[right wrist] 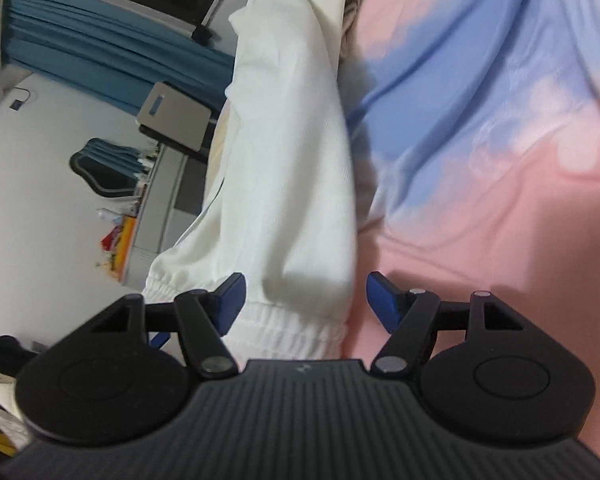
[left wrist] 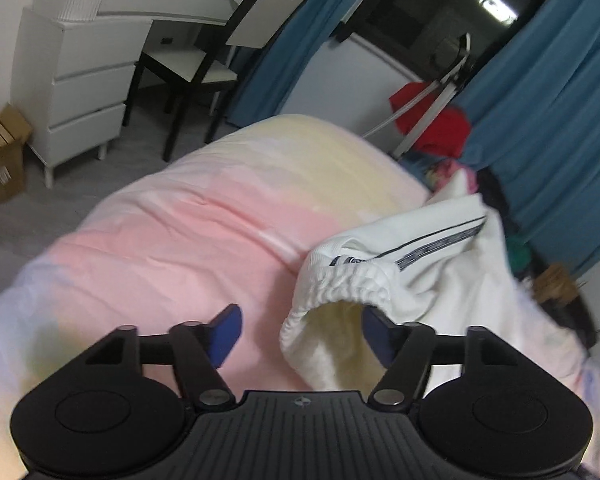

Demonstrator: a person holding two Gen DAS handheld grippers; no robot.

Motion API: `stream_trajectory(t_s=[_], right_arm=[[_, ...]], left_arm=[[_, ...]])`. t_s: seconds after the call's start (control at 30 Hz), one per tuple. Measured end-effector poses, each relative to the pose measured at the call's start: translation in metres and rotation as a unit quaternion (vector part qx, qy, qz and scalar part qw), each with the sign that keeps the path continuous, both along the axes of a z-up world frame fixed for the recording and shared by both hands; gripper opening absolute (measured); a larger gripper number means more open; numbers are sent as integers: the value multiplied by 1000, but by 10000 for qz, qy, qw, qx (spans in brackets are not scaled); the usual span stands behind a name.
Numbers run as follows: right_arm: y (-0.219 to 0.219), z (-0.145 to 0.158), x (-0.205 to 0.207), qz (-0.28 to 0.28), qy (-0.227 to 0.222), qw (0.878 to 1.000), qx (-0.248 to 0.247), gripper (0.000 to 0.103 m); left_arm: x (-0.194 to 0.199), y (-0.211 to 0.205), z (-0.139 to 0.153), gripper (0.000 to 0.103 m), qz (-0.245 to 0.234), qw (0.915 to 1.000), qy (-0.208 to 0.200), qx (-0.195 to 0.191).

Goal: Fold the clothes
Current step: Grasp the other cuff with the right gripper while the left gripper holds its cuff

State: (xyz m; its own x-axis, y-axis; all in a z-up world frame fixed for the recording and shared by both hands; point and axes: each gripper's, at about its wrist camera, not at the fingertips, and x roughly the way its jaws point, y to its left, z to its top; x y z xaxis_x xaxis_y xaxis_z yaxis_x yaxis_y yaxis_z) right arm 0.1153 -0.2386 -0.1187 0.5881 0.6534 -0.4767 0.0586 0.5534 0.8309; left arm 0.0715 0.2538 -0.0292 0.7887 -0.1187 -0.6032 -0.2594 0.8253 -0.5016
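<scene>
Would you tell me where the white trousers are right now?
The white trousers lie on the pink bedspread, their elastic waistband between the open left gripper; in the right wrist view a cuff sits between the open right gripper.

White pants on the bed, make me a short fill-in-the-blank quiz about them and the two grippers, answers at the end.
1. The white pants carry a dark side ____.
2. The left gripper has its jaws ____, with an elastic cuff between them.
3. The right gripper has its jaws ____ around a gathered cuff.
4. The bedspread under the pants is mostly ____ in the left wrist view.

Missing words: stripe; open; open; pink
</scene>
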Motion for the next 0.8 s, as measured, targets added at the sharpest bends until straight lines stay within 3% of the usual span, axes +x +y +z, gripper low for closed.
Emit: stream_trajectory(t_s=[0.07, 0.27, 0.37, 0.43, 0.53, 0.67, 0.77, 0.8], right_arm=[[9, -4, 5, 145, 50, 9999, -30, 70], [24, -4, 7, 334, 16, 9994, -126, 68], [26, 0, 6, 394, -52, 9990, -180, 58], [28, 4, 6, 493, -149, 9983, -288, 45], [33, 13, 3, 604, -353, 9960, -562, 30], [28, 21, 2, 572, -522, 9956, -527, 25], [26, 22, 2, 563, -538, 9956, -522, 24], [27, 22, 3, 580, -554, 9953, -538, 24]], left_arm=[[4, -4, -1, 79, -114, 9999, -81, -85], [1, 3, 1, 80, 135, 9994, -254, -209], [-5, 10, 7, 83, 213, 9969, -597, -472], [-5, 10, 9, 83, 115, 9957, -738, -556], [9, -1, 5, 84, -165, 9976, -544, -383], [35, -17, -14, 86, -306, 9990, 61, 328], [49, -20, -28, 67, -353, 9972, 259, 606], [52, -21, -32, 67, -390, 9972, 309, 553]])
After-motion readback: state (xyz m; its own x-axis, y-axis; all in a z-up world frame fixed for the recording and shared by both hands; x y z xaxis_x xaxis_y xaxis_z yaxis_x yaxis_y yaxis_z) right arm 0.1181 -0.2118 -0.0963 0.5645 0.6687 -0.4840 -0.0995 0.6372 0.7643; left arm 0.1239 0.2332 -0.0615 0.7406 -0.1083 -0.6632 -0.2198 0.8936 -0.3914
